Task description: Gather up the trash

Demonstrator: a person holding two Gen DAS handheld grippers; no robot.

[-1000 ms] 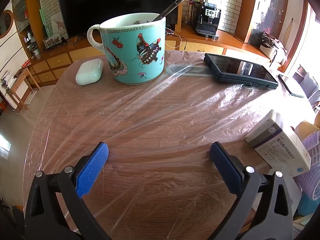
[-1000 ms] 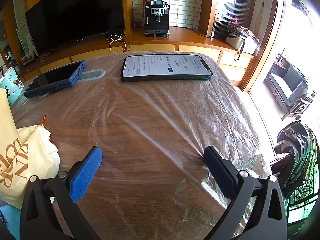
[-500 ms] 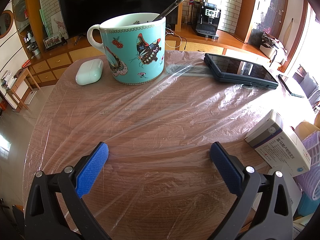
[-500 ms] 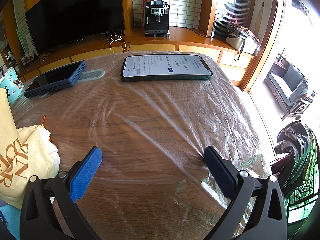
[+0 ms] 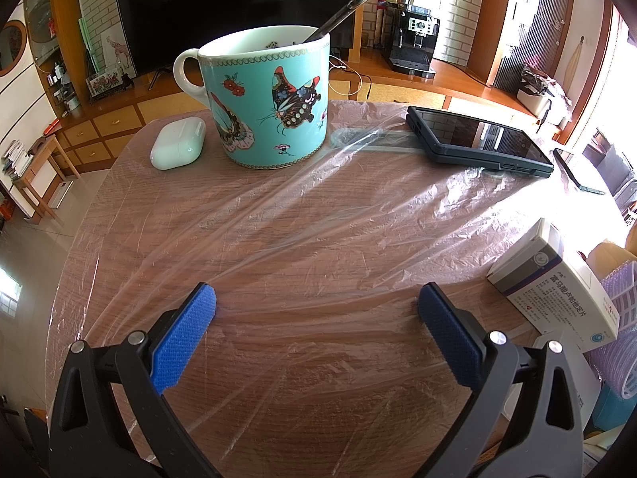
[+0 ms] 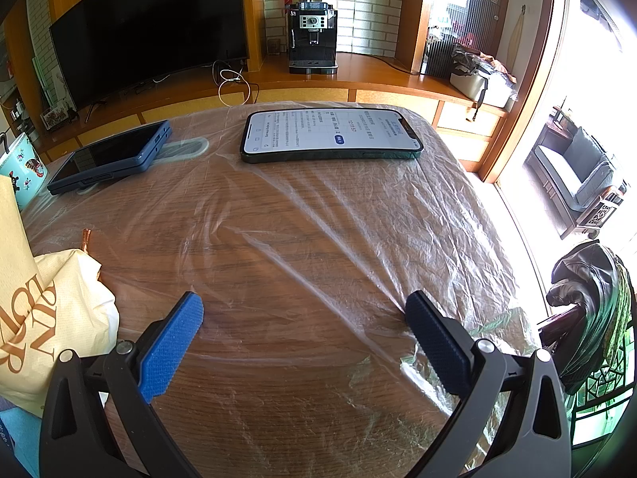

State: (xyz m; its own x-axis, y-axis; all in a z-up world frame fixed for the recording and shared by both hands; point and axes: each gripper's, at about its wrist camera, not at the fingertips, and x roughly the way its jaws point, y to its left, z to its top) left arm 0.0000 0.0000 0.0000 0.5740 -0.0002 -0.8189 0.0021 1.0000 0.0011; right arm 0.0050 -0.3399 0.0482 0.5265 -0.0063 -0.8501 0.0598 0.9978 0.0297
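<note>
A crinkled clear plastic sheet (image 5: 318,231) (image 6: 338,231) lies spread over the round wooden table (image 5: 302,418) (image 6: 278,390). My left gripper (image 5: 316,298) hovers open just above it near the front edge, nothing between its blue pads. My right gripper (image 6: 304,310) is likewise open over the sheet, with nothing held. A cream paper bag with brown lettering (image 6: 43,310) lies at the right wrist view's left edge, beside a small copper-coloured twist (image 6: 85,237).
A teal butterfly mug (image 5: 264,99) with a spoon and a white earbud case (image 5: 178,142) stand at the back left. A dark cased phone (image 5: 477,141) (image 6: 111,155), a lit phone (image 6: 330,133), a medicine box (image 5: 553,283) and a purple basket (image 5: 621,318) share the table.
</note>
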